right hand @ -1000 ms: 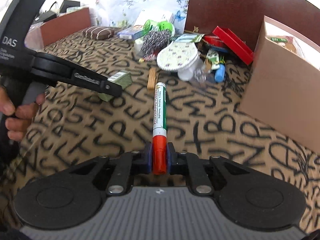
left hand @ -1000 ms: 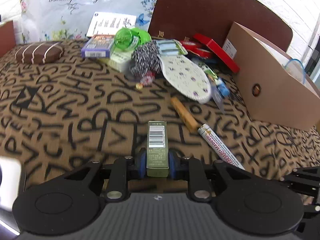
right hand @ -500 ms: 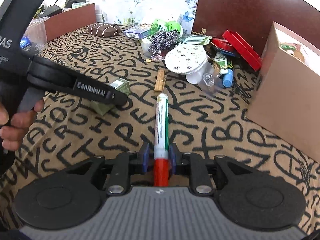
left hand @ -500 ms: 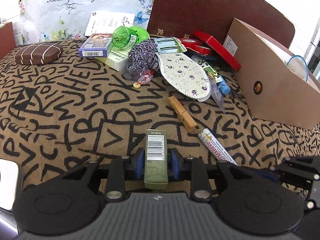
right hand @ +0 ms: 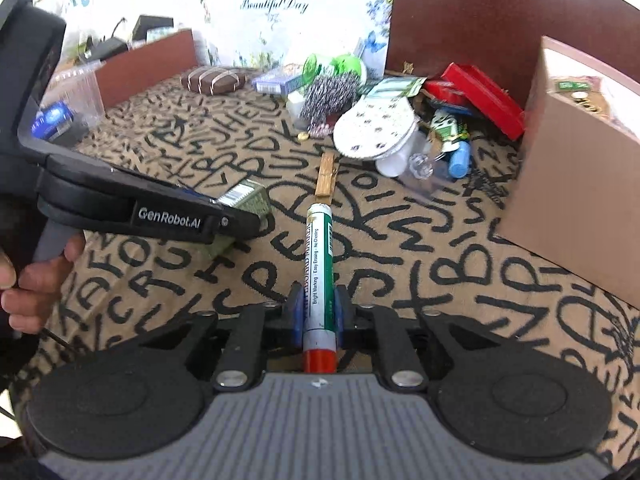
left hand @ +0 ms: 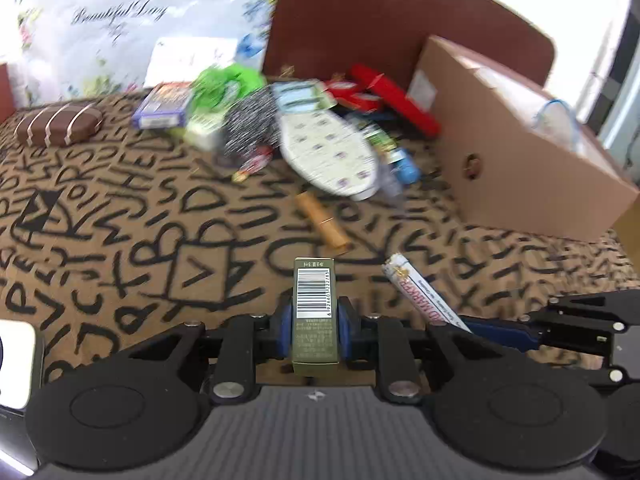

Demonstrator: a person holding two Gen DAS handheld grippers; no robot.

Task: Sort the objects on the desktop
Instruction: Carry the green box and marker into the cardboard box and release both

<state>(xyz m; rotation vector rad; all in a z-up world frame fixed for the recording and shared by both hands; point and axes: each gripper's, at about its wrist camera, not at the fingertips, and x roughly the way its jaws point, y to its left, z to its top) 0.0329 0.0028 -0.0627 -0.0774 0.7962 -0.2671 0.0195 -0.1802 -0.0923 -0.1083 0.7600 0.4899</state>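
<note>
While the left claw (left hand: 315,326) still clamps the small green box (left hand: 314,312) and the right claw (right hand: 319,314) still clamps the marker (right hand: 319,264), both sit a little farther forward over the lettered bench (right hand: 440,248) than half a second ago. Blur smears the left view's far clutter, and the cardboard box (right hand: 576,184) is cut off at the right view's edge.

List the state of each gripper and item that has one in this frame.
Left gripper: shut on green box.
Right gripper: shut on marker, red cap on.
Clothespin: lying flat on the cloth, loose.
Red case: lid open.
Cardboard box: open-topped, items inside.
</note>
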